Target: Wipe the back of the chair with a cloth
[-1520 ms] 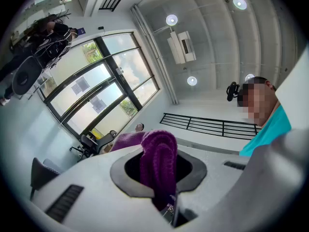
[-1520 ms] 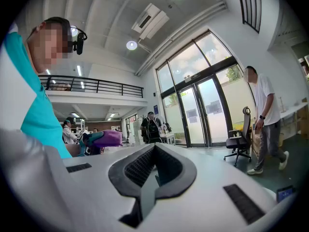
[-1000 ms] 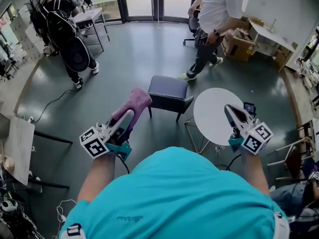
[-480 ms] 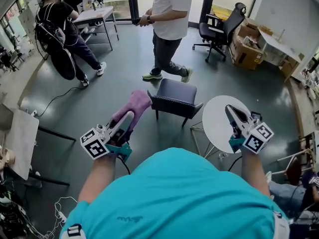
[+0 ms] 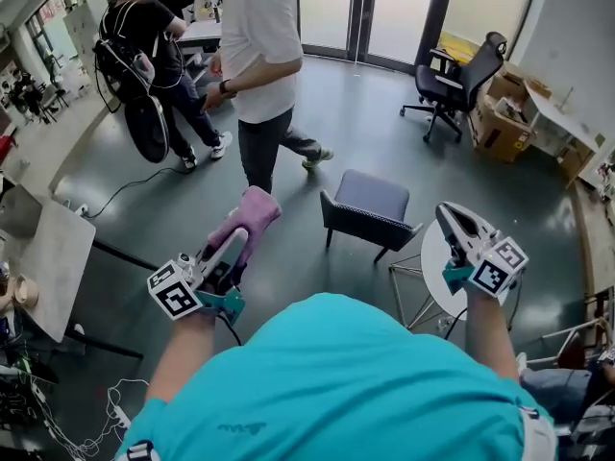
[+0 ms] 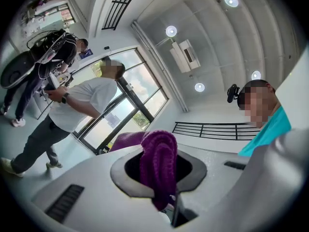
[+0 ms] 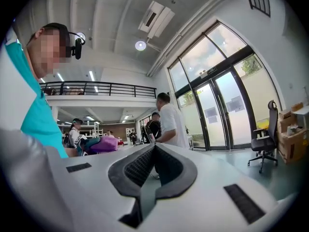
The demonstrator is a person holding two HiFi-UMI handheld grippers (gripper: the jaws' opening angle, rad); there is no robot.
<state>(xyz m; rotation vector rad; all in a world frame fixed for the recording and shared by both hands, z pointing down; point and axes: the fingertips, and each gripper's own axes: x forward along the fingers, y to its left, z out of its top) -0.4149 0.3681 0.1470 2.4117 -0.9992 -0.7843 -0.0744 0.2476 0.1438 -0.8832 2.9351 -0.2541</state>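
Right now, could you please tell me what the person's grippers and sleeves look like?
The left gripper and right gripper are white, tapered two-jaw tools, each with a cube bearing black-and-white square markers and a teal grip. The pads are dark and textured. The person wears a teal short-sleeved shirt.

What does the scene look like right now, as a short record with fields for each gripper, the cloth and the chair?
left gripper: shut on purple cloth
right gripper: shut, empty
cloth contact: apart from the chair
chair: dark, on the floor ahead, between the grippers in the head view
bystander: person in white shirt, standing beyond the chair
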